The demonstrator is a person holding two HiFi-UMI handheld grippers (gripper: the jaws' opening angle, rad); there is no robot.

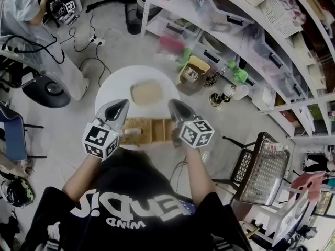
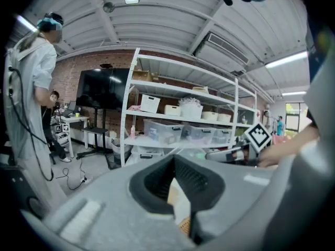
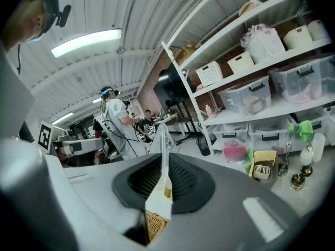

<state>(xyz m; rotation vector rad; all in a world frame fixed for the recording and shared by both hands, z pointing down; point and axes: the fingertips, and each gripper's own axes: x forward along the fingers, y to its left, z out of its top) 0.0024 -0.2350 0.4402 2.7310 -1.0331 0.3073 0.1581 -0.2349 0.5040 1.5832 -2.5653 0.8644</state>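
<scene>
1. Widest first: a brick-walled workshop. A long rack of clear bins [image 3: 246, 97] runs down one side, cables trail over the grey floor, and a person in white [image 3: 118, 124] stands well off.
2. Next, the round white table [image 1: 112, 90], standing near that rack.
3. On it, the woven basket [image 1: 142, 131] lies at the near edge. A flat tan slab [image 1: 147, 92] sits beyond the basket, apart from it.
4. The left gripper [image 1: 123, 104] and right gripper [image 1: 172, 105] hover side by side over the basket, tips towards the slab.
5. Smallest of all is the clear film [image 3: 161, 140]. The right jaws are clenched on it and it rises edge-on from the pads. The left jaws are clamped on a pale strip that looks like the same film [image 2: 178, 205], so it hangs between the two claws above the basket. To handle it well, the pinch probably has to be even on both sides and the hands must move as one, without twisting. Film this thin would likely slip or tear under a lopsided pull.
</scene>
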